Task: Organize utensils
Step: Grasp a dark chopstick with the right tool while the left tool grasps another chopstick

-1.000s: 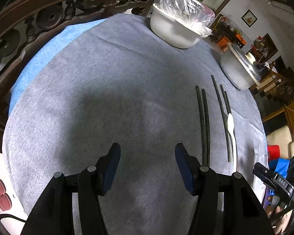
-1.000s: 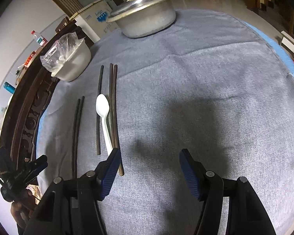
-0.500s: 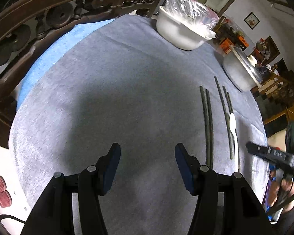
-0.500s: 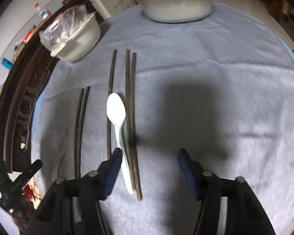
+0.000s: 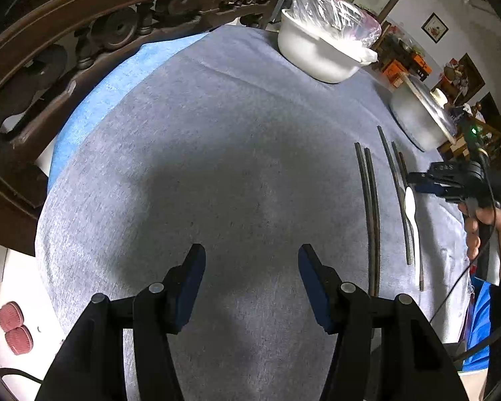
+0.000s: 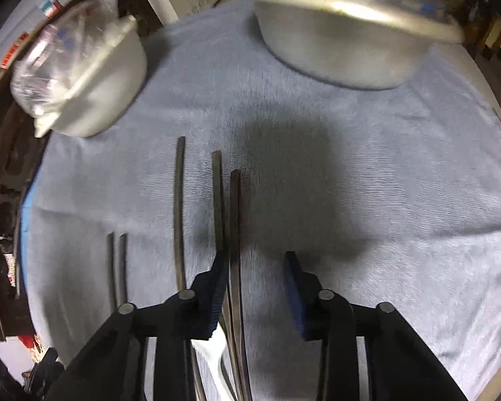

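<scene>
Several dark chopsticks lie lengthwise on the grey cloth: a pair [image 5: 370, 217], a single one [image 5: 392, 180] and two more [image 6: 235, 220] beside a white spoon [image 5: 410, 207]. My right gripper [image 6: 255, 277], held by a hand [image 5: 484, 230], hovers over the spoon and the two chopsticks, and its jaws are closing. The rightmost chopstick runs between the fingers, close to the left finger [image 6: 218, 287], with no pad pressing on it. The spoon [image 6: 217, 341] shows under that finger. My left gripper [image 5: 250, 284] stands open over bare cloth.
A white bowl [image 5: 317, 56] covered with a plastic bag sits at the far edge, a lidded metal pot [image 6: 344, 33] right of it. A carved wooden chair back [image 5: 83, 50] rises behind the round table's left rim. Blue cloth [image 5: 117, 83] shows under the grey.
My right gripper has travelled across the table to above the spoon and chopsticks, and its jaws have narrowed. The left gripper has stayed in place, still open.
</scene>
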Action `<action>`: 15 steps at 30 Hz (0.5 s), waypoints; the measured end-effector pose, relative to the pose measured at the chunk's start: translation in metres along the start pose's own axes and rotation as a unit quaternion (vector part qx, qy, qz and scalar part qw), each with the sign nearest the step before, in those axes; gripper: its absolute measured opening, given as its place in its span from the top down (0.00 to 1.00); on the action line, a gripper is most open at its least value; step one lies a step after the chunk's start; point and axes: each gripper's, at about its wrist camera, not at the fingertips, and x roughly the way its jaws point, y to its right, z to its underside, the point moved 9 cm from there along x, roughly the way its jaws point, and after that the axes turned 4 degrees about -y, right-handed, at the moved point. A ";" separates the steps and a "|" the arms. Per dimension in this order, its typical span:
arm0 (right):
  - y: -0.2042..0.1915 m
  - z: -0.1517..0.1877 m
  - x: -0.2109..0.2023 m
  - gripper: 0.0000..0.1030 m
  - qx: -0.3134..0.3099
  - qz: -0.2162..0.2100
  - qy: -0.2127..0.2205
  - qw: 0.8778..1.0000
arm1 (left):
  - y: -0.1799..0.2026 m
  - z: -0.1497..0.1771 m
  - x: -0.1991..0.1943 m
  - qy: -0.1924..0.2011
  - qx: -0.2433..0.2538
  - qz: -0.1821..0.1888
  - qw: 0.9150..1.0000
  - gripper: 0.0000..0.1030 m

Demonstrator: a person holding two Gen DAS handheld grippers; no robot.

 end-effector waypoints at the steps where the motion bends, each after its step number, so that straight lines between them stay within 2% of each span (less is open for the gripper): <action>1: -0.001 0.001 0.001 0.67 -0.007 0.010 -0.004 1.000 | 0.001 -0.001 0.000 0.000 0.003 -0.002 1.000 0.43; 6: 0.006 0.015 -0.003 0.70 -0.018 0.023 -0.014 0.999 | 0.011 -0.003 0.003 -0.005 0.023 -0.005 1.000 0.43; 10: 0.024 0.030 -0.010 0.72 -0.016 0.032 -0.029 0.999 | 0.026 -0.017 0.006 -0.018 0.046 -0.006 0.999 0.43; 15: 0.018 0.044 -0.009 0.93 -0.050 0.037 -0.059 0.996 | 0.067 -0.049 0.024 -0.076 0.089 0.009 0.993 0.43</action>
